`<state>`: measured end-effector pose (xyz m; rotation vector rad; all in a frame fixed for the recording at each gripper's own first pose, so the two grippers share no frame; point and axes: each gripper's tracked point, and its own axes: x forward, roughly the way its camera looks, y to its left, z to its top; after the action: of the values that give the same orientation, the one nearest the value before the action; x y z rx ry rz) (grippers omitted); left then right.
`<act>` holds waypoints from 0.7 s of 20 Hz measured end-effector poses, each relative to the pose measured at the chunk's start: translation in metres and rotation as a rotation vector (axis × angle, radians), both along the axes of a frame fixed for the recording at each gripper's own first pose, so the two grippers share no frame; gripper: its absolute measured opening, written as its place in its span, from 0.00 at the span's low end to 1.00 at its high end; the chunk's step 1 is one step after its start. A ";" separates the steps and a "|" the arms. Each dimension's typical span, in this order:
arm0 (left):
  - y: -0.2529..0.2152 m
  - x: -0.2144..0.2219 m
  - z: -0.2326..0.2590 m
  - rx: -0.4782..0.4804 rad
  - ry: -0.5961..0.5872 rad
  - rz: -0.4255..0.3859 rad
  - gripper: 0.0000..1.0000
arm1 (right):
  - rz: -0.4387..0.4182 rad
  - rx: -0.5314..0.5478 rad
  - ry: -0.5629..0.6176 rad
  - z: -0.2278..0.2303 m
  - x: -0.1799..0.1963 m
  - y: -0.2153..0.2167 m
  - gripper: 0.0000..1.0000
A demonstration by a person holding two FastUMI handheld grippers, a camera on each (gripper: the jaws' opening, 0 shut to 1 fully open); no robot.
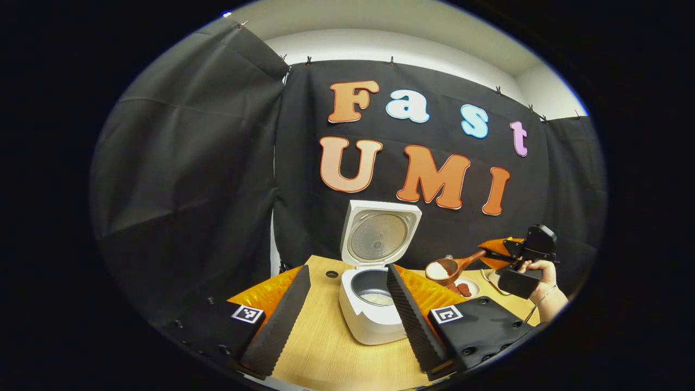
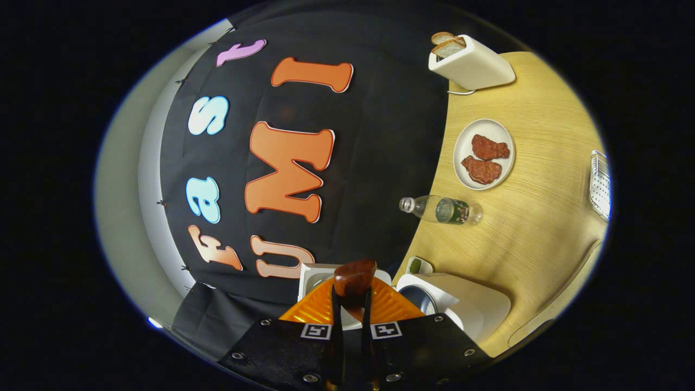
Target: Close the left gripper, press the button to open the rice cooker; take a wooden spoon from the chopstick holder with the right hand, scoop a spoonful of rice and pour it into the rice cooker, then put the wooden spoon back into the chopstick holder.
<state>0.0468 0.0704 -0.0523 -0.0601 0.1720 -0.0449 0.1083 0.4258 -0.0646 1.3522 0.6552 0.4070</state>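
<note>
Wooden tabletop (image 1: 320, 347) carries the open rice cooker (image 1: 374, 293); left gripper (image 1: 347, 315) spread and empty, right gripper (image 2: 352, 312) clenched on the wooden spoon (image 1: 453, 267) handle, rice-laden bowl beside the pot — light, rigid, spills if tilted, so hold the handle level.

The rice cooker (image 1: 374, 304) stands open on the wooden table (image 1: 326, 347), its lid (image 1: 380, 233) upright behind the pot — the way in from above and from the front is free. To its right, the plate (image 2: 484, 155), bottle (image 2: 442, 210) and toaster (image 2: 471, 64) stand apart, with bare table between them — passable. The booth wall closes the back.
</note>
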 end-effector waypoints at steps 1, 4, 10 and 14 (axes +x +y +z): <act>0.000 0.001 -0.001 0.005 0.003 0.001 1.00 | -0.002 -0.017 -0.019 0.005 0.003 0.007 0.12; 0.002 0.005 -0.004 -0.017 0.012 0.001 1.00 | 0.001 -0.071 -0.085 0.018 0.015 0.026 0.12; 0.019 0.007 -0.008 -0.015 0.018 0.027 1.00 | 0.007 -0.226 -0.228 0.036 0.028 0.046 0.12; 0.028 0.008 -0.011 -0.010 0.021 0.042 1.00 | 0.025 -0.293 -0.268 0.029 0.028 0.059 0.12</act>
<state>0.0546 0.0982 -0.0629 -0.0746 0.1914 -0.0036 0.1359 0.4845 -0.0359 0.9910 0.4873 0.4829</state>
